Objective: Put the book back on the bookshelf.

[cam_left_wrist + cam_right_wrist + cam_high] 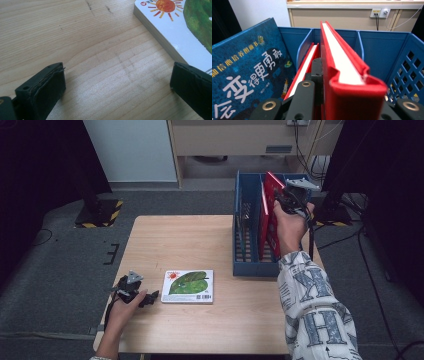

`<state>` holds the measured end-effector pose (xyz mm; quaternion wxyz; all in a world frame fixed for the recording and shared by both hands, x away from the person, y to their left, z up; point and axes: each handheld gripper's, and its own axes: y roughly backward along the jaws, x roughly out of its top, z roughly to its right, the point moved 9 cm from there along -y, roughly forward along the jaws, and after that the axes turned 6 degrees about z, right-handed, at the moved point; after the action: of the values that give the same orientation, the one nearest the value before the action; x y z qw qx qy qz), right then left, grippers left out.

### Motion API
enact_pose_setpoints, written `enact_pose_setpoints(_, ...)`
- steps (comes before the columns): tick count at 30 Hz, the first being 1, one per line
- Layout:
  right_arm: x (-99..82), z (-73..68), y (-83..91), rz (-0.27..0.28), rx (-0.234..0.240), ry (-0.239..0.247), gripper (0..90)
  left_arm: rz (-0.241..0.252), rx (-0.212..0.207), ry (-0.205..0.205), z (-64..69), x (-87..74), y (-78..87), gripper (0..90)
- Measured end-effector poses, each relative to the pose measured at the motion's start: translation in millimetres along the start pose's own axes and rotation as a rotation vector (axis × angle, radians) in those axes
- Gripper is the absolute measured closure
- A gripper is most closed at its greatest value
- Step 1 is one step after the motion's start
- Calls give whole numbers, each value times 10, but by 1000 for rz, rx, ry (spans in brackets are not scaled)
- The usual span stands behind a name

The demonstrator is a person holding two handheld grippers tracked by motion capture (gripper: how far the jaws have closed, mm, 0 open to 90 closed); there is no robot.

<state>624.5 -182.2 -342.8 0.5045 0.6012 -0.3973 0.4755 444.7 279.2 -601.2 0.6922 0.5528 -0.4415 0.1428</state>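
Right gripper [286, 199] raised over the blue rack [245, 251] at the far right of the desk [165, 240], jaws clamped on a red book [273, 195]. Red book upright, spine edge toward the gripper's camera, white page block visible along its top in the right gripper view [342, 62]. Lower part of the book inside the rack, in the same slot as a second red book [305, 63] just beside it on the left of that view. Curved blue divider [303, 48] rising behind that second book. Dark blue book [247, 72] with white and yellow characters leaning in the neighbouring slot, farther left in the right gripper view. Rack wall with square holes [407, 72] at the right of that view.

Left gripper [134, 292] resting low at the near left of the desk, held in the left hand [125, 307]. Jaws spread wide apart, nothing between them but bare wood in the left gripper view [115, 82]. Picture book [188, 286] with a green leaf and an orange sun on a white cover lying flat on the desk, just beside the left gripper, near one jaw tip [175, 32]; contact not clear. Well apart from the rack and the right hand [290, 227]. Patterned sleeve [312, 315] on the right forearm, reaching up from the near edge.
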Motion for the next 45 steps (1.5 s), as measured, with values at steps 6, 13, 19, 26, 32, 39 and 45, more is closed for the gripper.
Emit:
enact_pose_setpoints(6,-68,3,-28,0,-9,-4,793,0,0,0,1,1,-1,0)
enact_pose_setpoints(13,-164,19,-31,6,-15,-11,793,-4,-1,-6,-3,-3,3,0)
enact_pose_setpoints(19,-246,28,-30,4,-14,-16,792,-4,-1,-6,-4,-2,2,0)
enact_pose_setpoints(26,-328,22,-37,-1,-13,-16,792,-4,-1,-7,-3,-2,2,0)
enact_pose_setpoints(32,-395,32,-38,1,-16,-20,792,-4,-2,-7,-2,-1,1,0)
enact_pose_setpoints(39,-475,59,-32,-9,-15,-31,792,-2,-2,-4,1,1,-1,0)
enact_pose_setpoints(45,-480,79,-25,-10,-13,-33,792,-2,-2,-4,1,1,-2,0)
